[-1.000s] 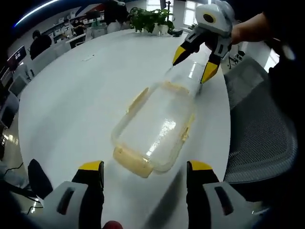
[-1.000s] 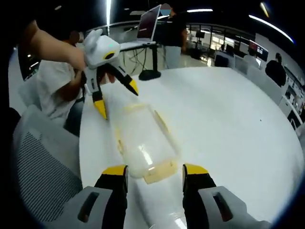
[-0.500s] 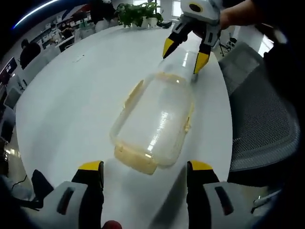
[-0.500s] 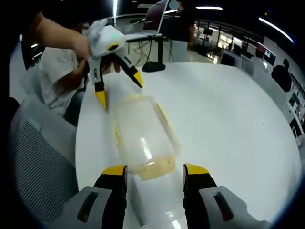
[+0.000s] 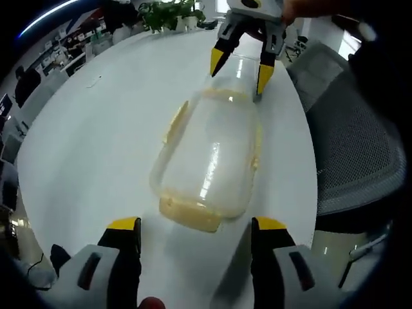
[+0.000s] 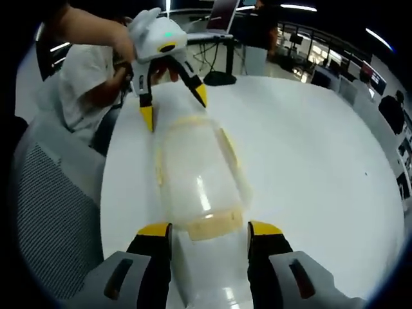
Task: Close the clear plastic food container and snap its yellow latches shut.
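Note:
A clear plastic food container [image 5: 209, 158] lies on the white table with its lid resting on it. Yellow latches stick out at its ends and sides; the near end latch [image 5: 190, 217] points at my left gripper [image 5: 196, 226], which stands open just short of it. My right gripper [image 5: 239, 69] is open too, its yellow fingertips straddling the far end. In the right gripper view the container [image 6: 196, 177] runs away from my open right gripper [image 6: 209, 230], whose jaws flank its near end latch [image 6: 209, 225]. The left gripper [image 6: 174, 108], held by a hand, straddles the far end.
The round white table [image 5: 96, 141] stretches to the left in the left gripper view. A grey mesh chair [image 5: 351, 148] stands at the table's edge beside the container. Potted plants [image 5: 164, 11] stand at the far rim. A laptop on a stand [image 6: 219, 19] and seated people are behind.
Both views have swung until the container runs straight away from each gripper. Each gripper has come closer to its end of the container. Both stay open.

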Available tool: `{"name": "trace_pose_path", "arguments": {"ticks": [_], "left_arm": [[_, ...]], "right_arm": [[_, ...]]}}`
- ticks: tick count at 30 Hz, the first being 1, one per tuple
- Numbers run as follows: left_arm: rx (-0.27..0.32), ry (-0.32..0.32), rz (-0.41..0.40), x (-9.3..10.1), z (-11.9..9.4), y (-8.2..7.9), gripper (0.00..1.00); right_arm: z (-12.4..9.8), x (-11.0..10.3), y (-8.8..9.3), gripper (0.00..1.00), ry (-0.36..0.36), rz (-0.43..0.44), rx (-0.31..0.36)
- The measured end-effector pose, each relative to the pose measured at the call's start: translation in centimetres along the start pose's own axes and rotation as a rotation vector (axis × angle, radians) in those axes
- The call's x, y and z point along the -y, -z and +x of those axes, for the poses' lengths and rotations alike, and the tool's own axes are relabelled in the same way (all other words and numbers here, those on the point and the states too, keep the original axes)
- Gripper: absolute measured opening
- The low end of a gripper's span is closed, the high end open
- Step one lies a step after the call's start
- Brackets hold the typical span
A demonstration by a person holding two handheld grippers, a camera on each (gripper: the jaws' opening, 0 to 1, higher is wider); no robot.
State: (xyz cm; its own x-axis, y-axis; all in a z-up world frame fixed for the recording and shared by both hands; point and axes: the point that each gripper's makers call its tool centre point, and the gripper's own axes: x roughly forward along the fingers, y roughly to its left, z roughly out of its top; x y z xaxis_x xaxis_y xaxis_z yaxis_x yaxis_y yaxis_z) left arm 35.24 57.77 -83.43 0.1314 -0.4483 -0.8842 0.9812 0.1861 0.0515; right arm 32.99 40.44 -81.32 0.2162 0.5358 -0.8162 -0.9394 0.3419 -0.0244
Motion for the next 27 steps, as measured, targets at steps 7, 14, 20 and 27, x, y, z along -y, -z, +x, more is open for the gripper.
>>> {"name": "trace_pose_path", "arguments": {"ticks": [7, 14, 20, 27], "left_arm": [[-0.014, 0.01, 0.045, -0.3, 0.2, -0.1, 0.7], [-0.031, 0.029, 0.083, -0.6, 0.4, -0.1, 0.68], [-0.051, 0.05, 0.101, -0.6, 0.6, 0.1, 0.66], [-0.055, 0.091, 0.129, -0.2, 0.7, 0.1, 0.62]], "right_arm": [[0.3, 0.3, 0.1, 0.46, -0.008, -0.018, -0.016], [0.8, 0.6, 0.6, 0.46, -0.031, -0.062, -0.056], [1.3, 0.7, 0.8, 0.45, -0.045, -0.084, -0.079], [1.6, 0.5, 1.2, 0.44, -0.059, -0.128, -0.109]]}}
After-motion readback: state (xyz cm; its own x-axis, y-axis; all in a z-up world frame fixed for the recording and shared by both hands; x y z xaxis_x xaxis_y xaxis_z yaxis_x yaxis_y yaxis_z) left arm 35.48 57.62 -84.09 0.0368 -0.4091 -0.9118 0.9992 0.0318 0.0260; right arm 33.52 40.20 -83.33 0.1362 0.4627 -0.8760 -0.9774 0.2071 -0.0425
